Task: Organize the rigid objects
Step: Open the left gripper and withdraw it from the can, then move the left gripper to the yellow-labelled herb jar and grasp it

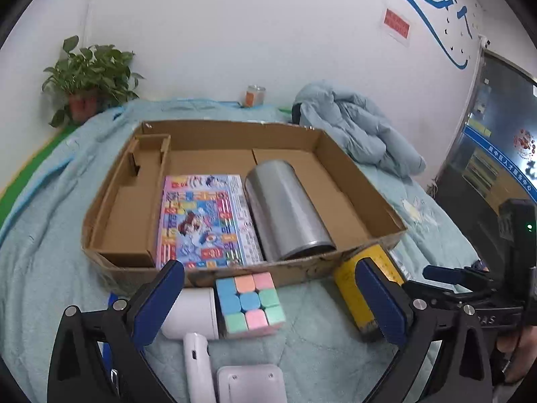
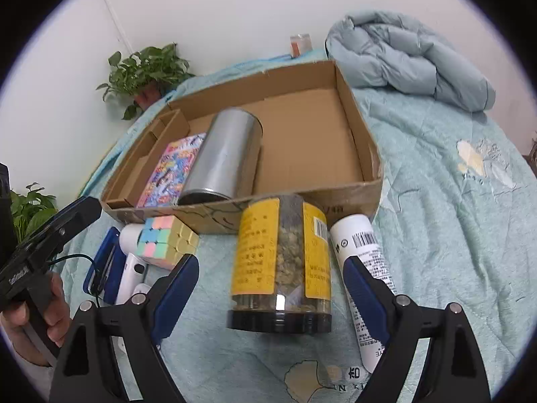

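Shallow brown cardboard tray [image 1: 352,181] on pale blue bedspread [image 2: 436,201], holding silver metal cylinder tin [image 1: 285,208] and colourful flat book [image 1: 204,221]. Yellow-labelled clear plastic jar [image 2: 282,262] lying before tray, between wide-open right gripper [image 2: 272,288] fingers, untouched. Pastel puzzle cube [image 1: 250,302] ahead of wide-open left gripper [image 1: 268,302]. Risk: round jar likely rolls if pinched off-centre.
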